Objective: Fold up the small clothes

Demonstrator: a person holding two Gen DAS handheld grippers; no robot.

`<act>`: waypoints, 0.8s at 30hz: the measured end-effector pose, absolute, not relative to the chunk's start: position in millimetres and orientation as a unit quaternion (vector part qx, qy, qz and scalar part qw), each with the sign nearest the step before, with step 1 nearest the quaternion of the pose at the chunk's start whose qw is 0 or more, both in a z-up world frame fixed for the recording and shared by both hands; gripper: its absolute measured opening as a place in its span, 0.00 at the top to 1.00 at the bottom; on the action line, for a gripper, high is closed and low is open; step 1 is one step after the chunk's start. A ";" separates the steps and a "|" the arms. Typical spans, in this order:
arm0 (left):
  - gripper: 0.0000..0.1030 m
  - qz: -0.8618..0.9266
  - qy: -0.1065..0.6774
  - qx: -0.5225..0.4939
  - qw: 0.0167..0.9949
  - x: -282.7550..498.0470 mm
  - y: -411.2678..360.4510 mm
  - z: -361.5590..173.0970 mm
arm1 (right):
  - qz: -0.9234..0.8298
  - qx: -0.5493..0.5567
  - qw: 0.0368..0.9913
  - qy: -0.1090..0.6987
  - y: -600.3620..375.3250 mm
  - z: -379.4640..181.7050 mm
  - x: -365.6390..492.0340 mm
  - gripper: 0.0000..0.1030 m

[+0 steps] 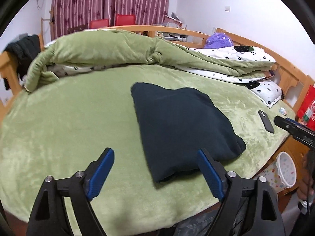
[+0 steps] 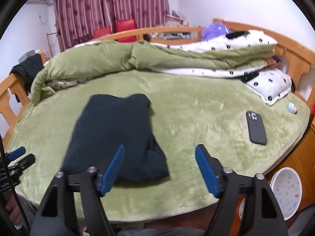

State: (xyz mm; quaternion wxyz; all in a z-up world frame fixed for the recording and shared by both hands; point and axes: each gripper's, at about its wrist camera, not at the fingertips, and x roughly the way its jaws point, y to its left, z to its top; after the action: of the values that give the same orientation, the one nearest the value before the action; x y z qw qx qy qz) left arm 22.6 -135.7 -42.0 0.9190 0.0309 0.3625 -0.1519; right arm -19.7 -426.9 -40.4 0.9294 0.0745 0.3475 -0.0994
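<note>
A dark teal garment [image 1: 181,125] lies folded into a rough rectangle on the green bed cover [image 1: 69,118]. It also shows in the right wrist view [image 2: 116,133]. My left gripper [image 1: 155,169] is open and empty, held above the garment's near edge, with its right finger over the near corner. My right gripper [image 2: 159,167] is open and empty, above the garment's near right corner. The right gripper also shows at the far right of the left wrist view [image 1: 293,127]. The left gripper shows at the left edge of the right wrist view [image 2: 19,155].
A black phone [image 2: 256,127] lies on the cover to the right of the garment. A heaped green quilt [image 2: 118,61] and a spotted pillow [image 2: 271,84] lie at the back. A small toy [image 2: 292,108] sits near the bed's right edge. A white bin [image 2: 285,192] stands on the floor.
</note>
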 end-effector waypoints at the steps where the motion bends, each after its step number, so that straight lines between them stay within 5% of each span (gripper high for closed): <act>1: 0.15 -0.147 0.361 0.031 0.920 19.1 -133.5 -37.0 | -0.094 0.075 0.931 0.345 -420.5 -34.3 -25.1 0.24; 24: 0.14 -0.103 0.331 0.037 0.937 -29.2 -120.1 6.4 | -0.089 0.056 0.927 0.359 -395.2 -14.6 -77.8 0.12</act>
State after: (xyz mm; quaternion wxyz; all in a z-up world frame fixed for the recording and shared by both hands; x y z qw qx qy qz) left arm -29.2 -120.1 6.4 0.9373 0.0367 0.3310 -0.1029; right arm -77.8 -395.2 -14.6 0.9274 0.0558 0.3591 -0.0886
